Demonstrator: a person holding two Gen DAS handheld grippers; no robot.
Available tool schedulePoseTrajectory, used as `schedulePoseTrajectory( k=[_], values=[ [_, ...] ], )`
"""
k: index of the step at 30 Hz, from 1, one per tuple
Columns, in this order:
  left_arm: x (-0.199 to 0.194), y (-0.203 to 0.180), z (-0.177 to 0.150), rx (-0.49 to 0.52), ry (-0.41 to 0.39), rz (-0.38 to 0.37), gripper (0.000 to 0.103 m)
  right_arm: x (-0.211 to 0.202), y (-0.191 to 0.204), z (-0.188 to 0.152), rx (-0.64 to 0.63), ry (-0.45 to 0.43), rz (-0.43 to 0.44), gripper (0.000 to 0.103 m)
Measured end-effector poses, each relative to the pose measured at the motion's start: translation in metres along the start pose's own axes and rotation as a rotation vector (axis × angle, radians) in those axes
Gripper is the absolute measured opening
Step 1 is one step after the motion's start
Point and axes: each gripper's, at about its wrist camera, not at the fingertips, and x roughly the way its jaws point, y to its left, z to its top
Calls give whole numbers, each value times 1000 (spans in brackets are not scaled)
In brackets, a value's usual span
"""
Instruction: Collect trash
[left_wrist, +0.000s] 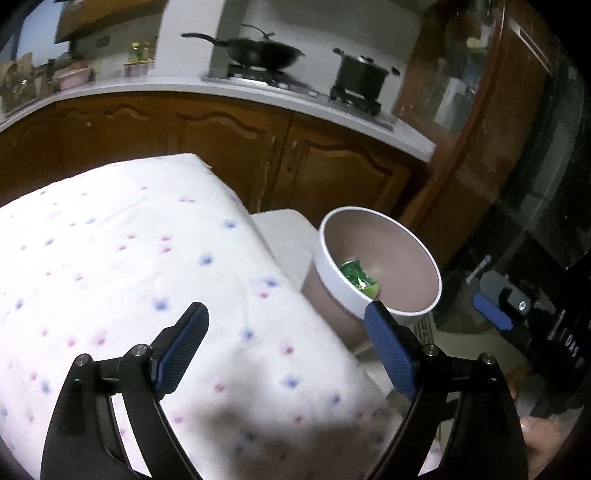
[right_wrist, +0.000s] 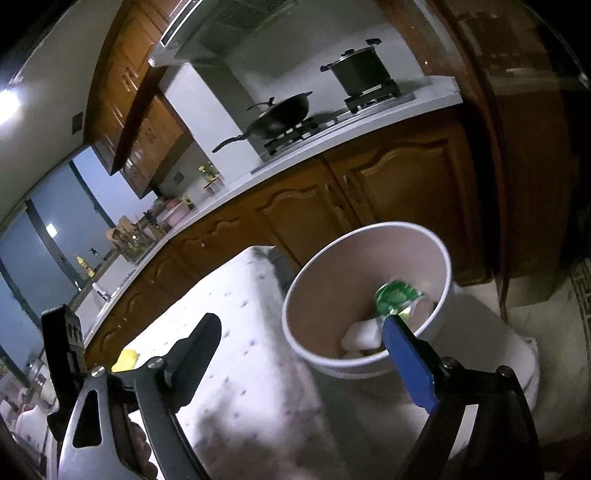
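Note:
A round trash bin (left_wrist: 391, 243) with a white rim and a brown inside stands just past the right edge of the table. A crumpled green wrapper (left_wrist: 359, 277) lies in it. My left gripper (left_wrist: 285, 309) hangs open over the table's dotted cloth (left_wrist: 129, 258), with nothing between its blue pads; its right finger overlaps the bin's near rim. In the right wrist view the bin (right_wrist: 325, 295) holds the green wrapper (right_wrist: 398, 294) and white crumpled paper (right_wrist: 360, 334). My right gripper (right_wrist: 301, 322) is open and empty at the bin's near rim.
A small yellow item (right_wrist: 127, 360) lies on the cloth (right_wrist: 229, 332) at the left. Behind runs a counter (left_wrist: 258, 92) over wooden cabinets, with a wok (left_wrist: 258, 53) and a pot (left_wrist: 360, 74) on the stove. A white seat-like surface (left_wrist: 284, 236) sits behind the bin.

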Motion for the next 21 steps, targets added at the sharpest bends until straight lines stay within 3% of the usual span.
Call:
schedulePoseTrajectory(
  k=[12,16,21],
  values=[
    [-80,31,-29,-22,-149,56,99,-35,59,-40,-118,-89,-52,98],
    [-113,39,-35,-23,-242,80,102,-58,89,-38,-202,-170,-83,102],
    [-150,40,-50,12,-377,177,103,-95,129,-46,-333,-358,-101,103]
  ],
)
